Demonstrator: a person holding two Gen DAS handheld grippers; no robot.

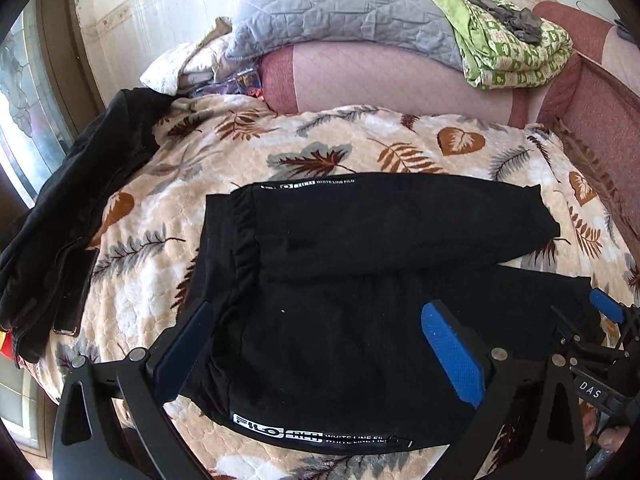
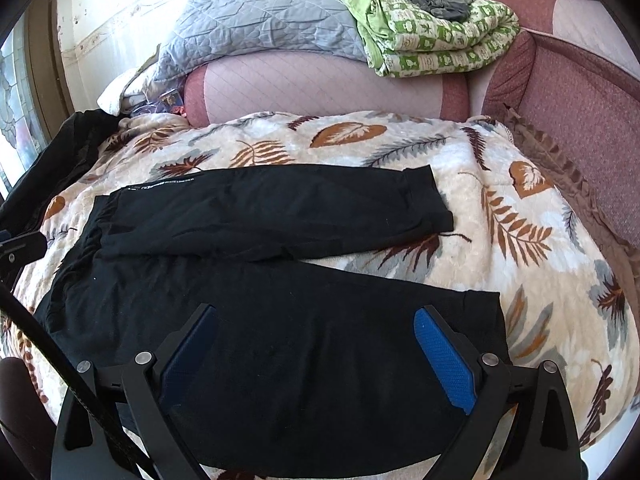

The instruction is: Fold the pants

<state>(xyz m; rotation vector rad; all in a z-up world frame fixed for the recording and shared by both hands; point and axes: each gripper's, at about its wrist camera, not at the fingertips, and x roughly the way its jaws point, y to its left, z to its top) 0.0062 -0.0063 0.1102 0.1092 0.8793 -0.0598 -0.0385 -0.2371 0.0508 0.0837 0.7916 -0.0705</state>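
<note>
Black pants [image 1: 340, 280] lie spread flat on a leaf-print blanket [image 1: 240, 148], waistband to the left, both legs running to the right. White lettering marks the near and far side seams. My left gripper [image 1: 320, 312] is open and empty above the waist end. The right gripper's blue pad [image 1: 606, 304] shows at that view's right edge. In the right wrist view the pants [image 2: 280, 248] lie the same way and my right gripper [image 2: 316, 320] is open and empty above the near leg, close to its cuff.
A black jacket [image 1: 68, 232] lies at the blanket's left edge. A pink bolster [image 1: 400, 76] carries a grey quilt [image 1: 340, 12] and a green folded blanket [image 1: 512, 48]. A sofa arm [image 2: 580, 112] stands at the right. A window [image 1: 24, 100] is at the left.
</note>
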